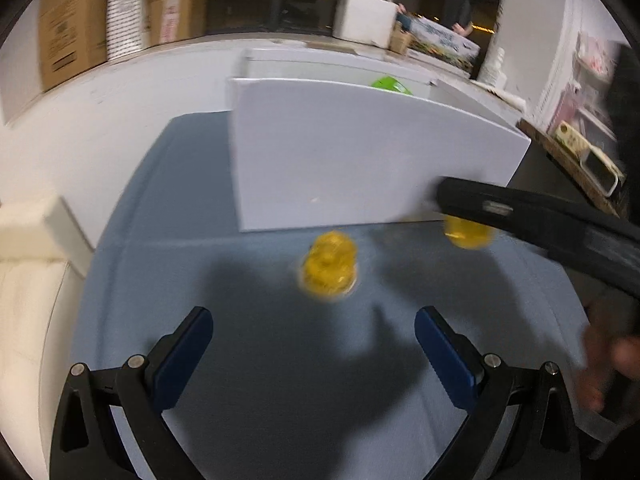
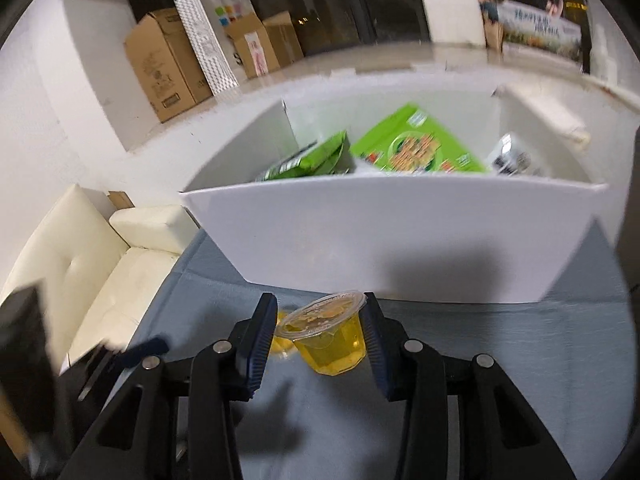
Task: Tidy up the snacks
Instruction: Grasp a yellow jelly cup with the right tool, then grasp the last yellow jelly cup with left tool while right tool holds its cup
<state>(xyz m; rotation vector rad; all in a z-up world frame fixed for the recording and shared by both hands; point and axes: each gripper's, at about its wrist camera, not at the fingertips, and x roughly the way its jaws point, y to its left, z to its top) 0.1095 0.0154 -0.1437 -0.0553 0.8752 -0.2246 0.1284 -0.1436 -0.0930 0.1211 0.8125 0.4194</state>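
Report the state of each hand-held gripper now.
Left hand-held gripper: open, empty.
Right hand-held gripper: closed on a yellow jelly cup.

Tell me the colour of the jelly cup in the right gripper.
Clear cup with yellow jelly, held by the right gripper; shows best in the right wrist view.

The left hand-held gripper (image 1: 314,356) showed a black frame of angled, strut-like arms with triangular cut-outs. Round silver screw heads sat at its joints, two on each side. Its fingers (image 1: 186,354) were faced with dark blue pads, ribbed along the inner edge. The right hand-held gripper (image 2: 318,340) had the same build: black linkage arms, silver pivot screws, and dark blue ridged pads (image 2: 260,336). From the left wrist view it appeared as a long black body with a small silvery rectangular mark on its side. A blurred hand (image 1: 612,364) showed at the right edge.
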